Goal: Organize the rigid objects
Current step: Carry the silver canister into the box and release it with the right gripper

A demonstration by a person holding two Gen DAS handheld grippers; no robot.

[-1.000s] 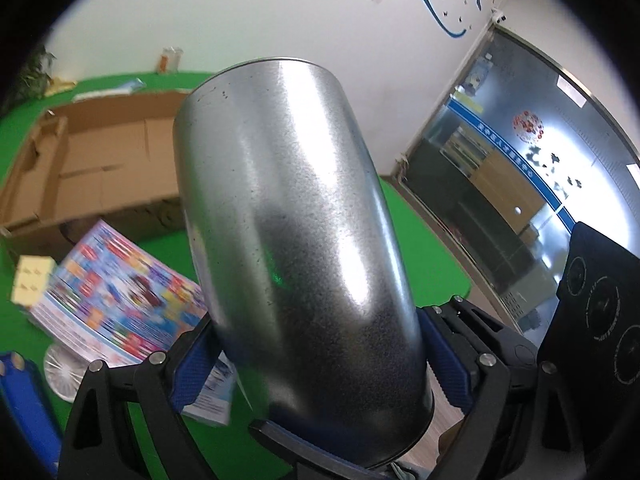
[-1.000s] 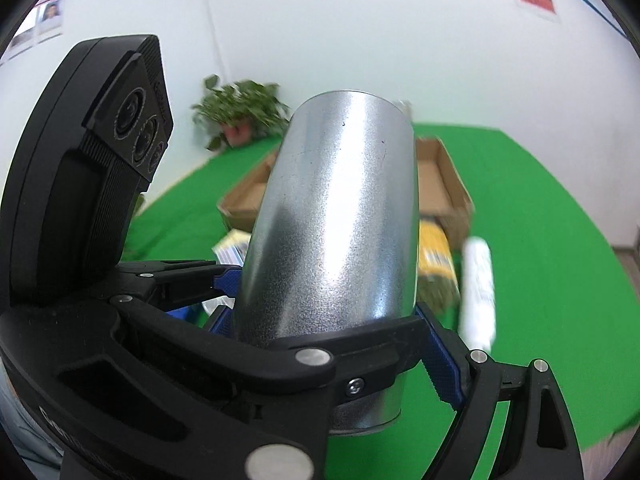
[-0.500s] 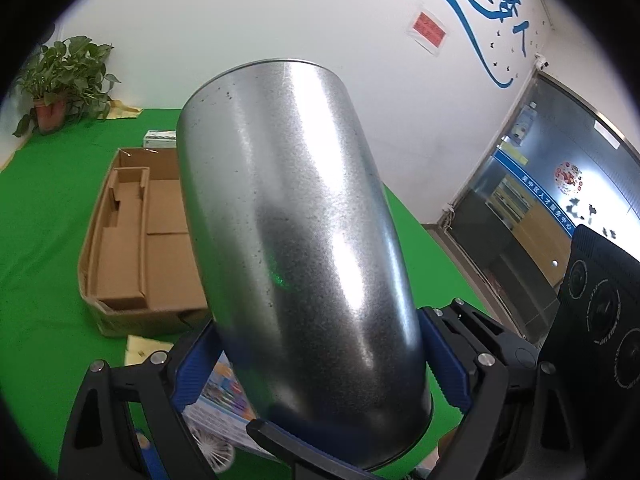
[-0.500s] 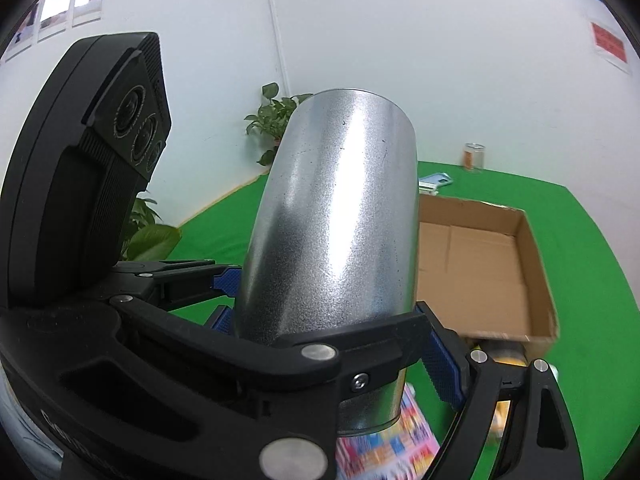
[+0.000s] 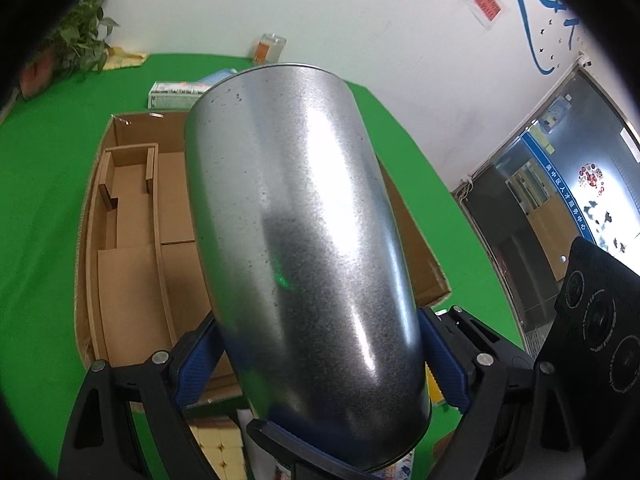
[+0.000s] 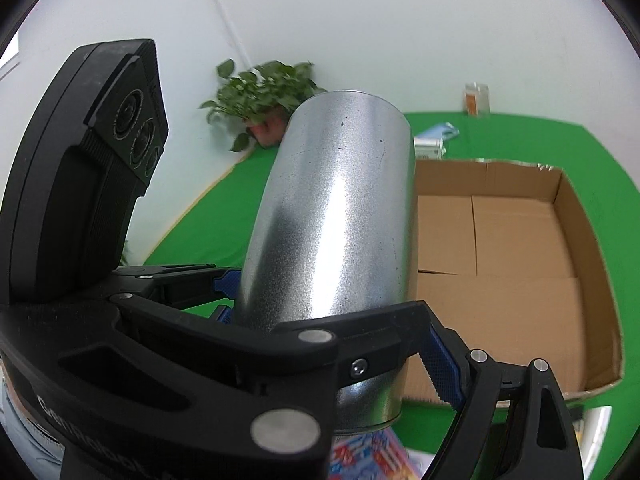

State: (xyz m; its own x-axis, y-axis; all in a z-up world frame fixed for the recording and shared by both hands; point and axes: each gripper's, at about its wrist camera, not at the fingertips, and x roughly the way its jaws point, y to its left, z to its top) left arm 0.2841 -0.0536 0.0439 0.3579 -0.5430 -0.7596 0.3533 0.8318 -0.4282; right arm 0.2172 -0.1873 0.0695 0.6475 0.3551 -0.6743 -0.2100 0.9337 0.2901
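A tall galvanised metal can (image 5: 304,232) fills the left wrist view, tilted away from the camera. My left gripper (image 5: 316,344) is shut on it, its blue pads (image 5: 196,356) pressing the can's lower sides. My right gripper (image 6: 332,360) also grips the can (image 6: 340,216) near its base; one blue pad (image 6: 440,360) shows on the right, and the other is hidden behind the left gripper's black body (image 6: 112,184). An open cardboard box (image 5: 132,280) lies on the green table behind the can, its floor (image 6: 520,280) bare.
A potted plant (image 6: 268,96) stands in the far corner. A glass jar (image 5: 270,46) and a small flat carton (image 5: 176,94) sit beyond the box. Yellow blocks (image 5: 220,448) and a colourful booklet (image 6: 372,456) lie near the can's base. Glass doors (image 5: 560,208) are at the right.
Both grippers have carried the can across the table. The cardboard box has come from off to the side to right behind the can. The grip on the can looks the same.
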